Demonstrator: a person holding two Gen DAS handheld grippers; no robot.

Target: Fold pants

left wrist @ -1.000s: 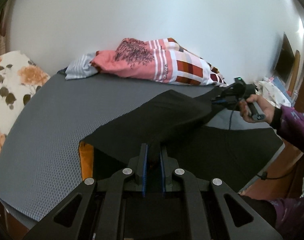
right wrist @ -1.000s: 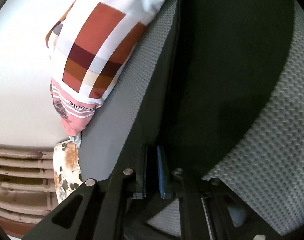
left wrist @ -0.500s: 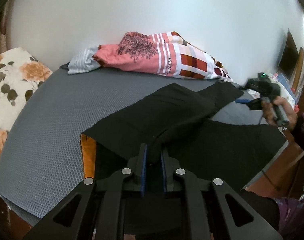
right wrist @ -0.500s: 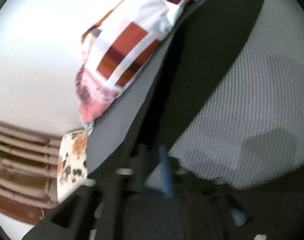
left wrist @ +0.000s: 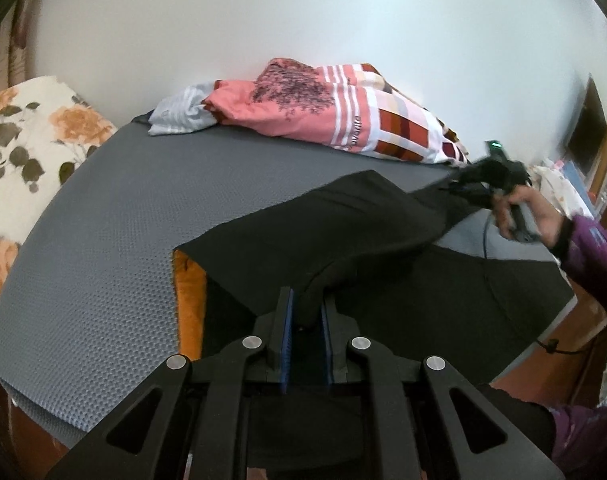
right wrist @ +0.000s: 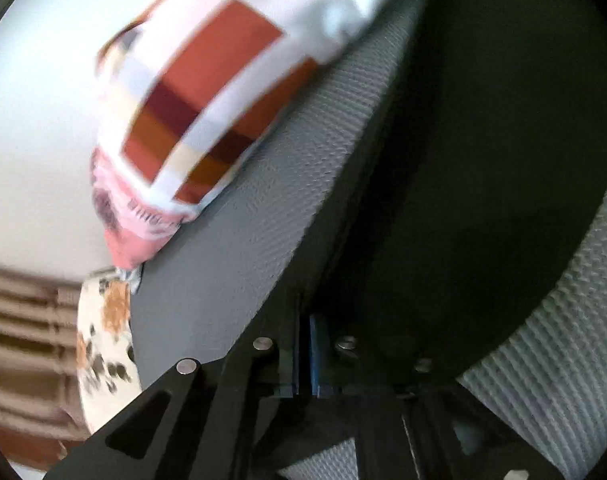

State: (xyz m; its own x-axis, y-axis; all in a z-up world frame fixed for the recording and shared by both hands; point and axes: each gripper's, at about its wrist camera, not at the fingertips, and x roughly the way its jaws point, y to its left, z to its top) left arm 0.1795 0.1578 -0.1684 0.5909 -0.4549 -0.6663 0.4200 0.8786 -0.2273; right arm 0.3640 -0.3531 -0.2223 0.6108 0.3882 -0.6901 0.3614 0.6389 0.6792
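Black pants (left wrist: pixel 343 232) lie on a grey textured mat (left wrist: pixel 103 240), with one leg folded over towards the right. My left gripper (left wrist: pixel 306 312) is shut on a raised fold of the pants at the near edge. My right gripper (left wrist: pixel 469 190) is at the far right end of the folded leg, held in a hand, and is shut on the cloth. In the right wrist view the right gripper (right wrist: pixel 305 344) is shut on the edge of the black pants (right wrist: pixel 483 160), which stretch away over the mat (right wrist: pixel 243 260).
An orange cloth (left wrist: pixel 189 300) shows under the pants' left edge. A pink and plaid bundle (left wrist: pixel 335 116) lies along the white wall. A floral pillow (left wrist: pixel 31 140) sits at the left. The mat's edge and wooden furniture (left wrist: pixel 575 324) are at the right.
My right gripper had let go and pulled back from the pants half a second ago. It has moved in again and is shut on the far end of the leg. My left gripper kept its hold.
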